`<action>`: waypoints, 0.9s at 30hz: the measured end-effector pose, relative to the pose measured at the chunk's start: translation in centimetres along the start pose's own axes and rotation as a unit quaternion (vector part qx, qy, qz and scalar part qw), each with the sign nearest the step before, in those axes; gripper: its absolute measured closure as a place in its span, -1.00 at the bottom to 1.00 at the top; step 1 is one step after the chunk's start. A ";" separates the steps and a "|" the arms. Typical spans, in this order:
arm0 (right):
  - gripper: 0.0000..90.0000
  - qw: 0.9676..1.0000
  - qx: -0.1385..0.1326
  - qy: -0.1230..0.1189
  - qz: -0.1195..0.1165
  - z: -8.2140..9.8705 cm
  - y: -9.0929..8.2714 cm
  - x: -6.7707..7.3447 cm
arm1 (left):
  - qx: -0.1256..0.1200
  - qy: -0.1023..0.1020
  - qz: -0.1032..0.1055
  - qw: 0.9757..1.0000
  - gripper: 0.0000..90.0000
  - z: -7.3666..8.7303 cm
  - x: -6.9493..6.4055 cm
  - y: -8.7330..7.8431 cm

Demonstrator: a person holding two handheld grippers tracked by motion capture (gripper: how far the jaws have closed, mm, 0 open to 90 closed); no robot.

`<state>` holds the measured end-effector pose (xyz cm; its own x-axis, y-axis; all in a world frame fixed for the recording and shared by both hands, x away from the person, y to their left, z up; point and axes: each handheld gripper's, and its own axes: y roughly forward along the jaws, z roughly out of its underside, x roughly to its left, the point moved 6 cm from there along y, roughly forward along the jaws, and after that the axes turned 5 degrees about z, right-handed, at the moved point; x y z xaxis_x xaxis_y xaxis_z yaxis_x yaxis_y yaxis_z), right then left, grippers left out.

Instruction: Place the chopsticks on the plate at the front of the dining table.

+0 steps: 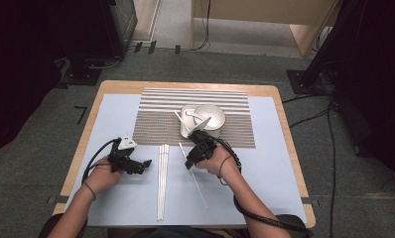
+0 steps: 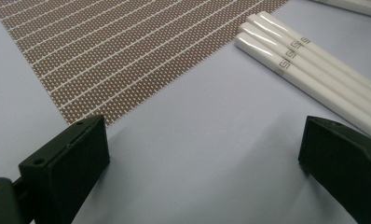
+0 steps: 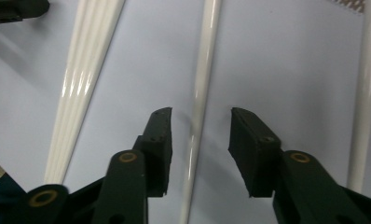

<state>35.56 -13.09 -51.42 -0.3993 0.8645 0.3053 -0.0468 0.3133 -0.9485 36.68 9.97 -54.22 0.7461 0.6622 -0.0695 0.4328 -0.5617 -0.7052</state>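
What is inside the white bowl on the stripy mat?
The white bowl sits on the stripy mat. A pale spoon-like piece leans over its near rim. The right gripper is in front, and the picture is too small to show the bottom.

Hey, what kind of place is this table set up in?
Probably a lab or recording room, not a dining room: cables trail across the grey floor, dark equipment stands surround the table, and handheld grippers work over chopsticks.

Right tongs (image 3: 200,140) parted astride a single white chopstick (image 3: 203,84), pads clear of it, bundled chopsticks (image 3: 81,79) alongside.
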 end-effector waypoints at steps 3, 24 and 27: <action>0.48 1.000 -0.002 -0.012 0.004 0.2 0.0 0.1 | 0.000 0.000 0.000 1.000 -0.98 0.0 0.0 0.0; 0.65 0.998 0.014 -0.034 0.046 0.3 0.7 1.0 | 0.000 0.000 0.000 1.000 -0.98 0.0 0.0 0.0; 0.71 0.997 0.014 -0.038 0.060 0.3 0.7 1.1 | 0.000 0.000 0.000 1.000 -0.98 0.0 0.0 0.0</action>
<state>34.84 -12.06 -51.80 -0.4711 0.8628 0.1832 -0.0199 0.1972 -0.9802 36.67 9.97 -54.22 0.7463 0.6620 -0.0692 0.4328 -0.5616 -0.7052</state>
